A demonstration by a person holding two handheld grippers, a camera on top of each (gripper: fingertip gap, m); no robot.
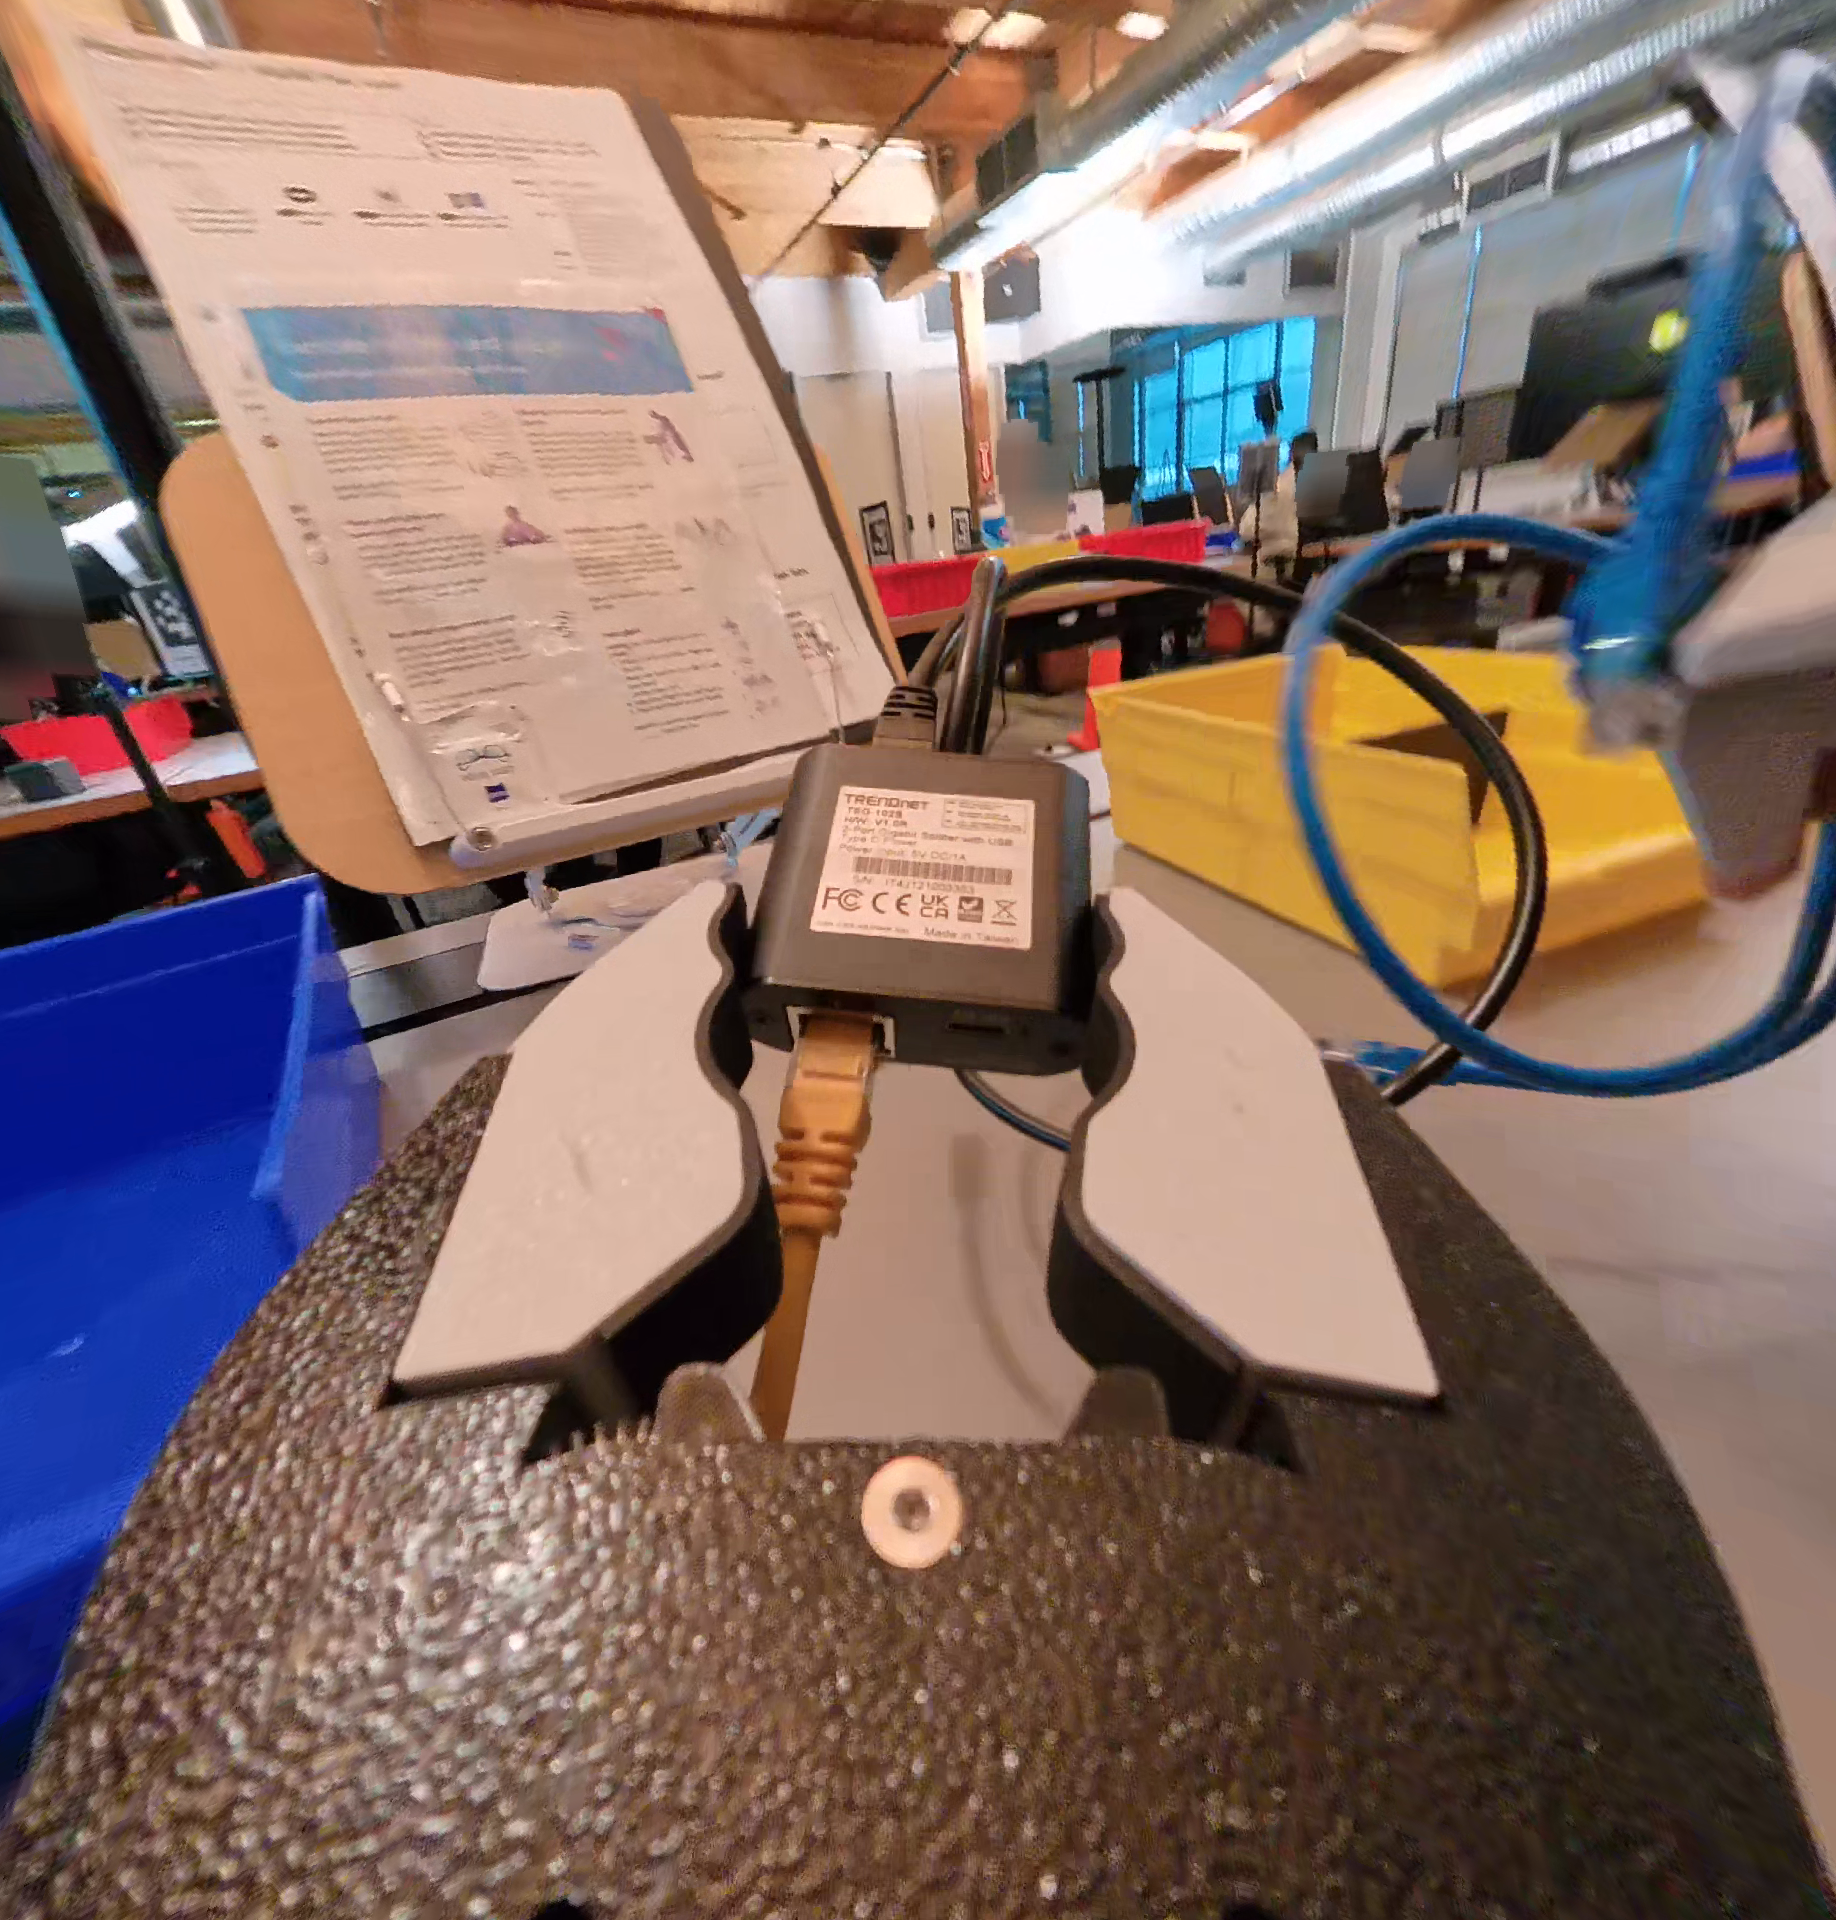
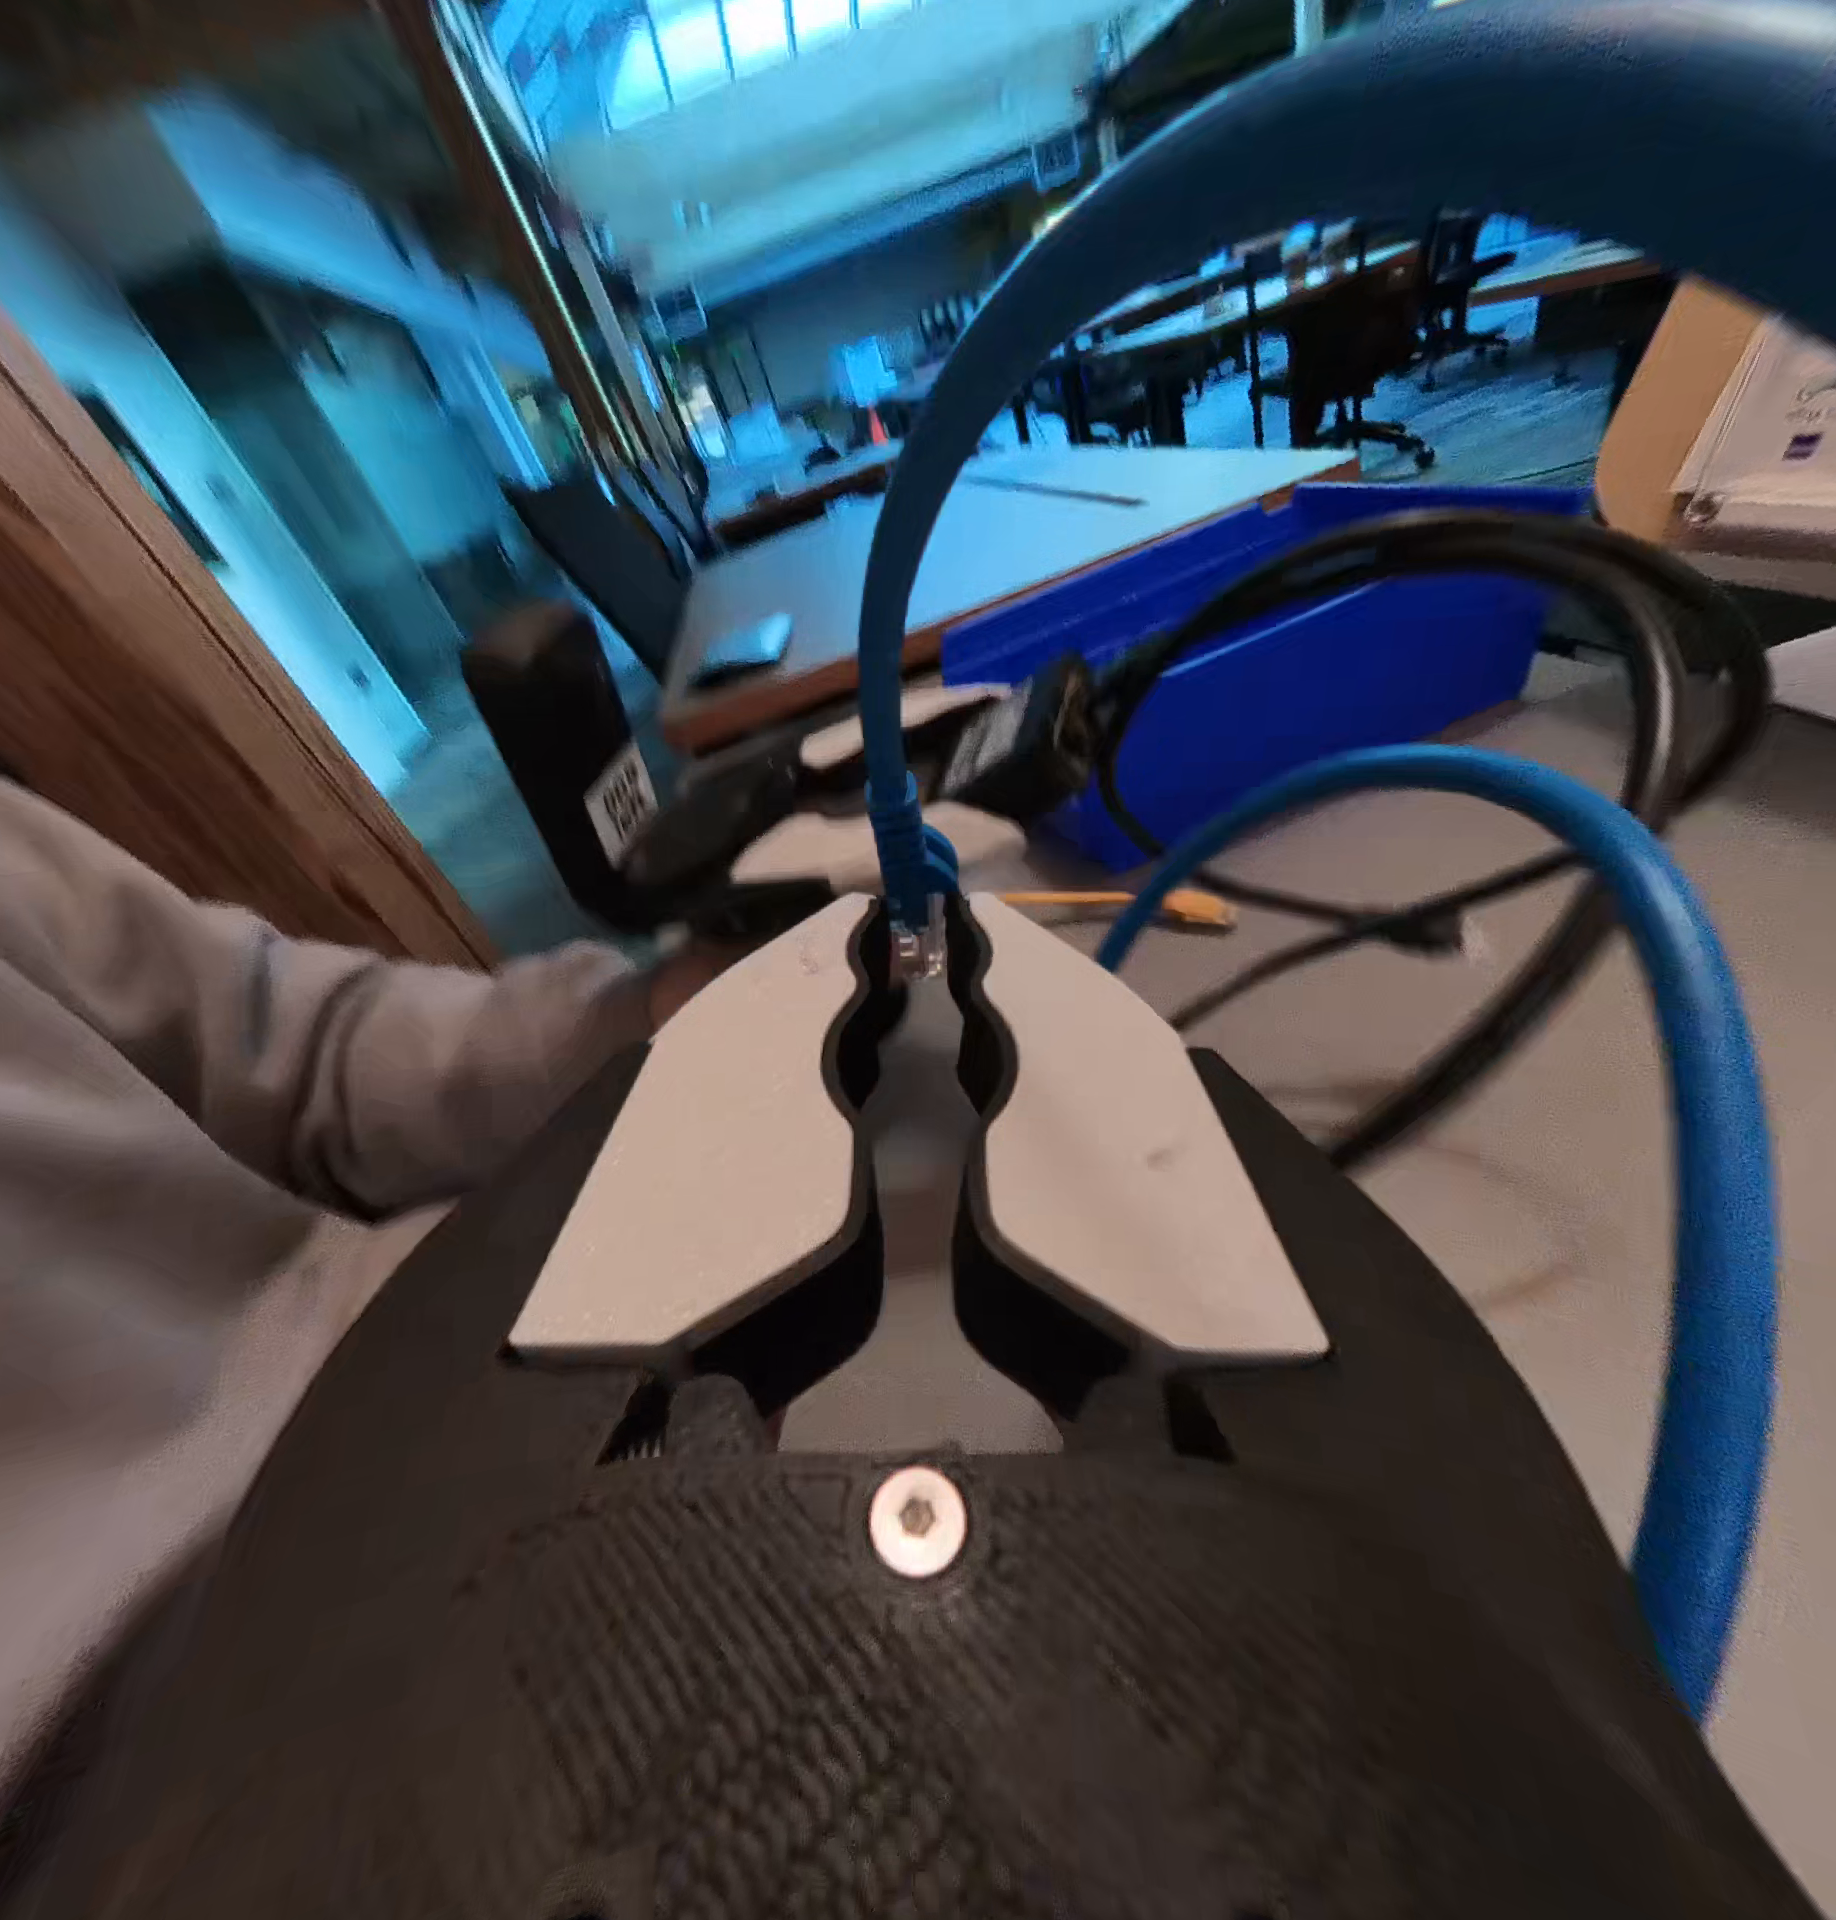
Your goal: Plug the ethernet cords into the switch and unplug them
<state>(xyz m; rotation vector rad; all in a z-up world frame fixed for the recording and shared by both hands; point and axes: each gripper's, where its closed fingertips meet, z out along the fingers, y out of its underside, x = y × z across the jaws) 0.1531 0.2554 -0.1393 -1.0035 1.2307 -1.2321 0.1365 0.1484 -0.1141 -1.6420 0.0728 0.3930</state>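
The black switch (image 1: 919, 904) is clamped between the tips of the left gripper (image 1: 919, 997), jaws spread to its width, with an orange cord (image 1: 826, 1122) seated in its near left port. The blue cord (image 2: 898, 821) plug is pinched by the nearly closed right gripper (image 2: 919, 940), well right of the switch

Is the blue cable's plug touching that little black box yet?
Apart. The left wrist view shows the blue plug up in the right gripper, well away from the switch.

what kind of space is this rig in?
Probably an open workshop or lab-style office. Exposed silver ceiling ducts run over rows of long worktables with black office chairs, and yellow plastic parts bins sit on the grey bench beside the work.
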